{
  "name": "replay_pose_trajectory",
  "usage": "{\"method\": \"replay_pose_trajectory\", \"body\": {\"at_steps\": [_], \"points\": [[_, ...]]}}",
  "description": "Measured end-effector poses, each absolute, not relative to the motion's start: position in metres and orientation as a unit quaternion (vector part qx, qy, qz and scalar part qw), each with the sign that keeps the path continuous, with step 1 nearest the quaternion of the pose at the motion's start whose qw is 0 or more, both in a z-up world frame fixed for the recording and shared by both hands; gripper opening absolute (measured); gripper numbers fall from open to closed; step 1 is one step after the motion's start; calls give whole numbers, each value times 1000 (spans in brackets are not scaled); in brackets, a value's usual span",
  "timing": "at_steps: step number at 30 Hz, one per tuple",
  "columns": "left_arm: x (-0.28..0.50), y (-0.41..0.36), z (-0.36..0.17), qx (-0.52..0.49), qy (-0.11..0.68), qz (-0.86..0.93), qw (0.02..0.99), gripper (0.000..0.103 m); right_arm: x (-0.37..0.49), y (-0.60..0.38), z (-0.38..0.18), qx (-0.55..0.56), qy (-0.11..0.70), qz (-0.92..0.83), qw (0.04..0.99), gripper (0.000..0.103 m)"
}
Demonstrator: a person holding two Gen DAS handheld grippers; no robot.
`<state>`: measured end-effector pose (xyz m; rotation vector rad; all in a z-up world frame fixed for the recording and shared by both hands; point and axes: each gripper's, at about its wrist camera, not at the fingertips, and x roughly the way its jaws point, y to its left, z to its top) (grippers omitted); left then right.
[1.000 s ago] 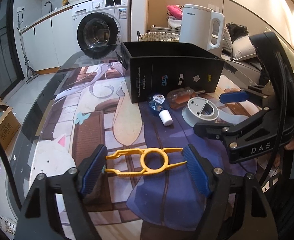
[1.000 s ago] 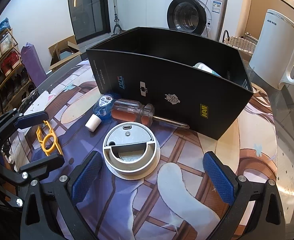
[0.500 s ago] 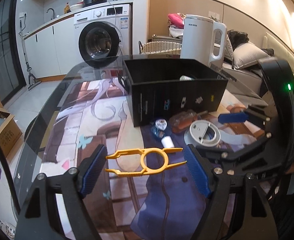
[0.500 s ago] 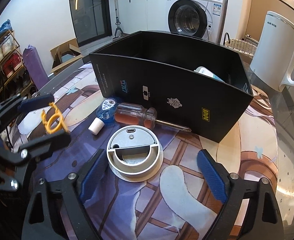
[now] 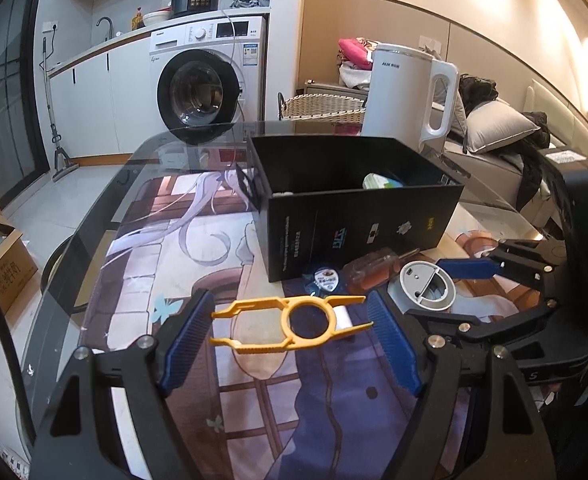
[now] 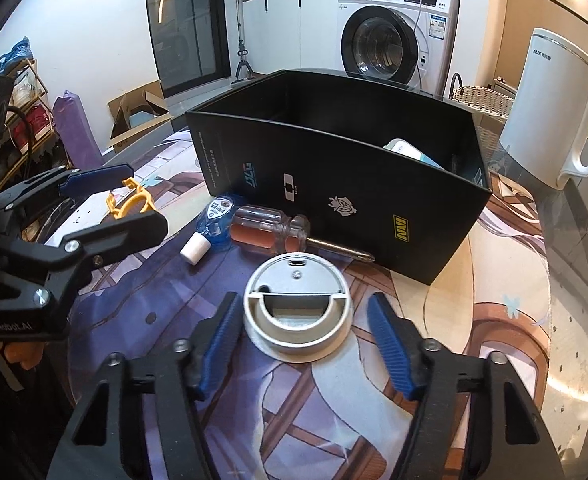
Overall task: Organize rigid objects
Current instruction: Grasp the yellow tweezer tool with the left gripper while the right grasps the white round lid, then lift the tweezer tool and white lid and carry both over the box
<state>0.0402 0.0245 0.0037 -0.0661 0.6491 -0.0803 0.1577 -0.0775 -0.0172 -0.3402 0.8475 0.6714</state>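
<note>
1. Left gripper (image 5: 289,330) clamped on yellow plastic tool (image 5: 291,322), held above the counter (image 5: 141,240).
2. Right gripper (image 6: 298,330) jaws have just been closing around grey round device (image 6: 297,306) on the counter; pads just beside it, contact unclear.
3. Screwdriver (image 6: 271,232) and blue bottle (image 6: 211,222) lie near black box (image 6: 334,196).

A glass table (image 5: 105,216) carries a printed mat (image 6: 506,280), a black box (image 6: 334,184), white kettle (image 6: 550,108), screwdriver (image 6: 277,232), blue bottle (image 6: 209,224) and grey disc (image 6: 298,312).

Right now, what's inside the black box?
Inside the black box, one pale white-and-teal thing peeks over the front wall, near the right end. That wall hides the rest of it and the box's floor.
</note>
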Motion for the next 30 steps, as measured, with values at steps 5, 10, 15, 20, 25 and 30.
{"method": "replay_pose_trajectory", "body": {"at_steps": [5,10,15,20,25,30], "points": [[40,23,6,-33,313,-41,948,79,154,-78,-17,-166,394,325,844,55],[40,21,9,-30,308,-39,950,79,150,-79,-15,-170,388,332,843,49],[39,18,13,-30,303,-40,952,79,146,-82,-14,-173,387,333,843,49],[39,15,17,-29,299,-41,953,79,142,-84,-9,-174,376,334,847,49],[40,12,22,-30,293,-43,955,79,135,-87,1,-168,362,335,854,49],[38,7,31,-26,281,-47,958,79,129,-93,11,-157,345,335,863,49]]}}
